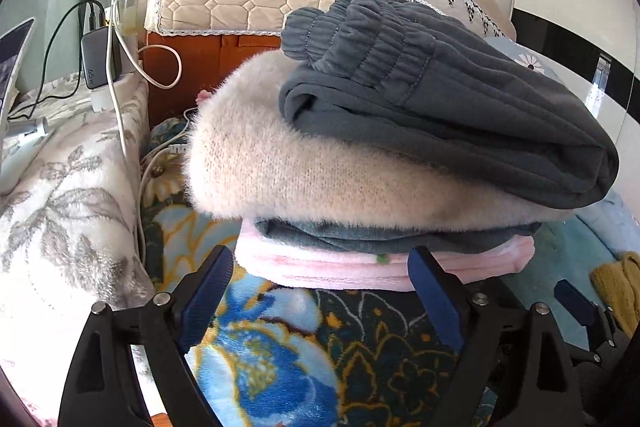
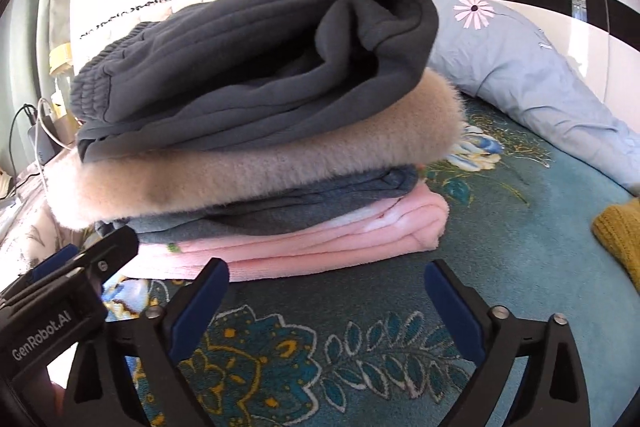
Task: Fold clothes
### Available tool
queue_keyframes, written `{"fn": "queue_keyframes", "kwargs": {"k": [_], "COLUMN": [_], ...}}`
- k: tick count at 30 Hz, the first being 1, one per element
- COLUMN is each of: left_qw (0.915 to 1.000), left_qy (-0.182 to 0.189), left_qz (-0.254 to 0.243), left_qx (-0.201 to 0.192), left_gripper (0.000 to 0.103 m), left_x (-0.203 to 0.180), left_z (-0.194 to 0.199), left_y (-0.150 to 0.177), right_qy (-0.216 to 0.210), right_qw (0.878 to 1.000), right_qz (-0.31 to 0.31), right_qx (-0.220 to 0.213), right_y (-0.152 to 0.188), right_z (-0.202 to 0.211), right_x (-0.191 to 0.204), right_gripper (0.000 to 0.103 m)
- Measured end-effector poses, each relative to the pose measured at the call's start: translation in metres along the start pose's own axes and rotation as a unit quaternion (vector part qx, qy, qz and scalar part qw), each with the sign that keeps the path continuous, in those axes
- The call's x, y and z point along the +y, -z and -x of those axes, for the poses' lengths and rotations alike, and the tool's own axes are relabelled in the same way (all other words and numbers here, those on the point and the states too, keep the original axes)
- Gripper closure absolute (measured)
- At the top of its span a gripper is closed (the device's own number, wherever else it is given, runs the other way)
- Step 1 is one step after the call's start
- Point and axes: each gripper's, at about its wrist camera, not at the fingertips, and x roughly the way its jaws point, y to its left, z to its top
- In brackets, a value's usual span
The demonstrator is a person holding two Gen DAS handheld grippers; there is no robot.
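1. Folded stack fills frame centre on the floral blanket (image 2: 400,367): grey sweatpants (image 1: 440,115) on top, fluffy beige sweater (image 1: 300,179), grey garment (image 2: 280,207), pink garment (image 2: 320,251) at the bottom.
2. Left gripper (image 1: 320,287): jaws wide apart, holding nothing, tips at the pink edge, probably to square the stack.
3. Right gripper (image 2: 326,291): wide open, empty, just short of the pile.
4. Yellow knit (image 2: 620,235) at right edge, well apart, fold state unclear.

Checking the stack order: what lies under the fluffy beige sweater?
Under the fluffy beige sweater lies a folded blue-grey garment, then a folded pink garment on the floral blanket. Anything between those layers is covered.
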Motion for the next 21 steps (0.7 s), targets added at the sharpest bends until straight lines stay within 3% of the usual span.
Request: {"fn": "queue_keyframes", "kwargs": {"k": [11, 21], "left_qw": [0.9992, 0.9991], "left_qy": [-0.01, -0.008], "left_qz": [-0.03, -0.026], "left_qx": [-0.024, -0.032], "left_gripper": [0.012, 0.008], "left_x": [-0.014, -0.011], "left_z": [0.011, 0.009], "left_y": [0.005, 0.002], "right_qy": [0.024, 0.028], "right_qw": [0.999, 0.999], "right_qz": [0.017, 0.012], "right_qx": [-0.015, -0.023], "right_y": [-0.002, -0.001], "right_z": [0.011, 0.019], "right_x": [0.013, 0.016], "right_gripper": [0.0, 0.0]}}
